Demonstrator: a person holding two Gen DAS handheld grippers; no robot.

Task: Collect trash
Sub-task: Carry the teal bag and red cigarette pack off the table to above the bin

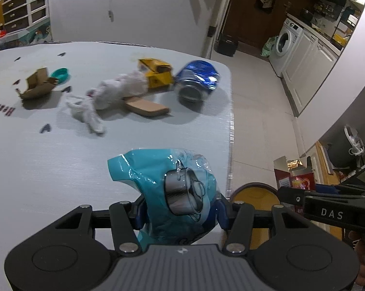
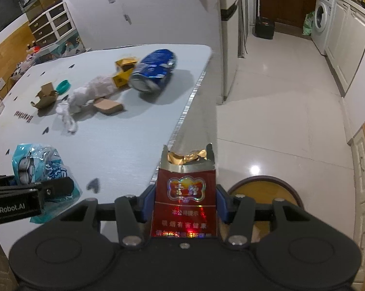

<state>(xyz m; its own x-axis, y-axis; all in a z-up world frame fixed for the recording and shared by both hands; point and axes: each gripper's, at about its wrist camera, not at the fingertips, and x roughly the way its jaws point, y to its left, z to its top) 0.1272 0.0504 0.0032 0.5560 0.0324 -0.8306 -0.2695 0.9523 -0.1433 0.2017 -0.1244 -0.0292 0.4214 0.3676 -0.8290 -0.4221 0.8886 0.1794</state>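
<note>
On the left part of the grey tabletop [image 1: 25, 169] lies a torn brown cardboard scrap [image 1: 37, 84], folded open, with a small teal lid [image 1: 60, 74] touching its far side. To the right of these a crumpled white tissue [image 1: 84, 111] trails toward the near edge, and beside it sits a bigger wad of white plastic wrap [image 1: 119, 89]. A flat brown cardboard piece [image 1: 147, 106] lies just in front of that wad. Behind it stands a crushed yellow carton [image 1: 157, 74], and touching the carton's right side is a dented blue can [image 1: 197, 80] on its side, its silver end facing the camera, near the tabletop's right edge.

Nearer, the left hand-held gripper [image 1: 180, 214] has its blue pads pressed against a teal plastic wrapper [image 1: 163, 181] printed with steel pots; the jaws are narrowed to the wrapper's width, and the wrapper stands up above the tabletop near its right edge.

Further right, past the tabletop edge and over the floor, the right hand-held gripper [image 2: 183, 206] clamps a dark red cigarette pack [image 2: 186, 198], upright, its lid torn open with gold foil showing at the top; the jaws sit tight on both sides of the pack. Below it on the floor is a round bin with a yellow inside [image 2: 262, 189].
</note>
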